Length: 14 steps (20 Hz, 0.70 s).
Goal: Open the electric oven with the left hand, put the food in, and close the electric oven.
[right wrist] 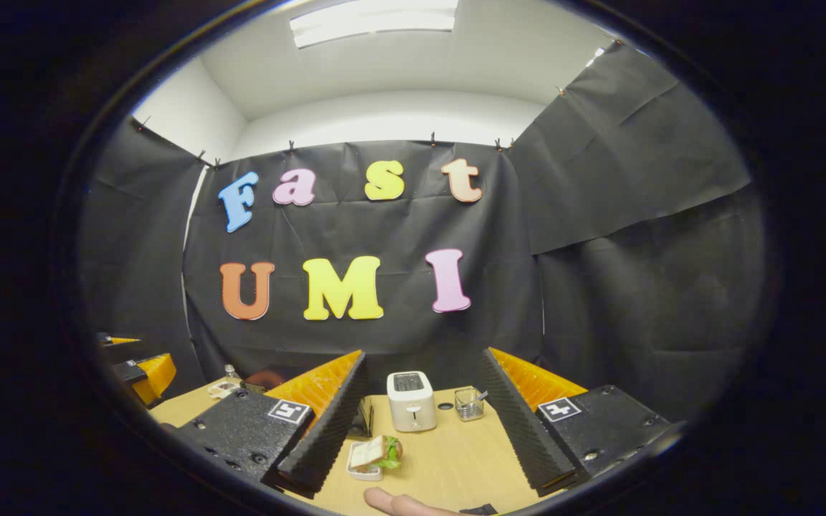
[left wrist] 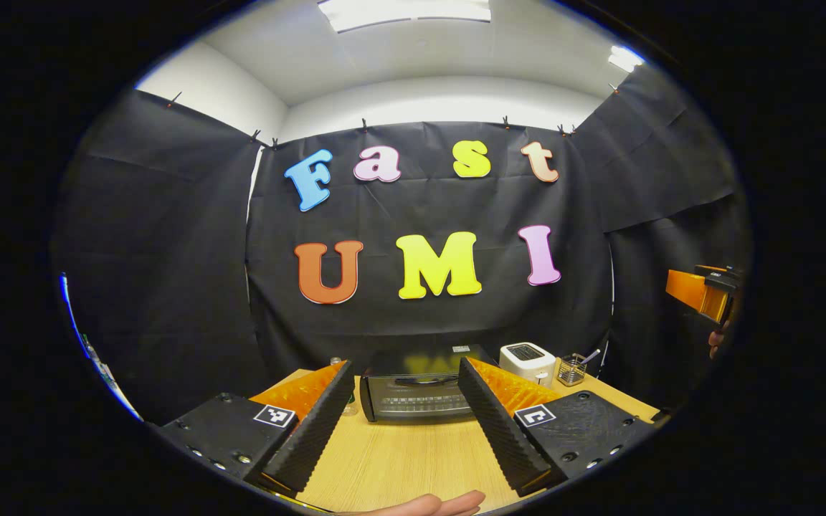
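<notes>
Cloth-walled recording booth (left wrist: 155, 251), wooden table (left wrist: 413, 459), toaster (right wrist: 411, 401).

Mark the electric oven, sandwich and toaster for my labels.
electric oven (left wrist: 416, 401): left gripper view, on its door.
sandwich (right wrist: 377, 453): right gripper view, on its bread.
toaster (right wrist: 411, 408): right gripper view, on its front.

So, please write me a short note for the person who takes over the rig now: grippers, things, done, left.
Left gripper: open, holds nothing, above the table, facing the electric oven.
Right gripper: open, holds nothing; the sandwich lies on the table between its fingers, untouched.
Oven door looks shut. The white toaster and a small glass stand behind the sandwich.
Done: nothing yet.
Left: open the oven with the left gripper, put the sandwich in, close the door.
</notes>
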Each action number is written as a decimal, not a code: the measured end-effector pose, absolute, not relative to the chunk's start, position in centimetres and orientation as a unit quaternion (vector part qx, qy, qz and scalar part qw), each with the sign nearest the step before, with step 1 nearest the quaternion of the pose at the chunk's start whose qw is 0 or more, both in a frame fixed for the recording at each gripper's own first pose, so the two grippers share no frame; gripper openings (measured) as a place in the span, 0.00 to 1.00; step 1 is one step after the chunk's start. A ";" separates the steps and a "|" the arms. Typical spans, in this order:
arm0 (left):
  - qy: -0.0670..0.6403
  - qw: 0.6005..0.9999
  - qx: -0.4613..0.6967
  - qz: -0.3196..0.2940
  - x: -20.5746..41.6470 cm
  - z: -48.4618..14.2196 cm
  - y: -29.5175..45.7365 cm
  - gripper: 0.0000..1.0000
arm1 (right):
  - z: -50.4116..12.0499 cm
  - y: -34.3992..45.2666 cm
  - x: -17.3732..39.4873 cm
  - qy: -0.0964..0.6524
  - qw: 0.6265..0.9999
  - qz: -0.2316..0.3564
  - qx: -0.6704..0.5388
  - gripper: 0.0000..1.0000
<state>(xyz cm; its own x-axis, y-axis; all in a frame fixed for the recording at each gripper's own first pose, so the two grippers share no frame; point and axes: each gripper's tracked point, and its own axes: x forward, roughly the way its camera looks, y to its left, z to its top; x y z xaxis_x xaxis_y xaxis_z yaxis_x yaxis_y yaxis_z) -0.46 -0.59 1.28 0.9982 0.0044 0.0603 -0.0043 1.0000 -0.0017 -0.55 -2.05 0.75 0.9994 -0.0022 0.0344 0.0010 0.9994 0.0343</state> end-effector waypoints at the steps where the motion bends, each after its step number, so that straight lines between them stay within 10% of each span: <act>1: -0.029 1.000 -0.007 -0.001 -0.4 1.3 -0.7 0.95 | 0.8 -2.3 -0.4 -0.018 1.000 -0.002 0.018 0.90; 14: 0.019 0.999 -0.044 -0.026 6.9 -2.0 -2.0 0.95 | 0.4 -6.2 1.2 -0.035 0.999 -0.018 0.006 1.00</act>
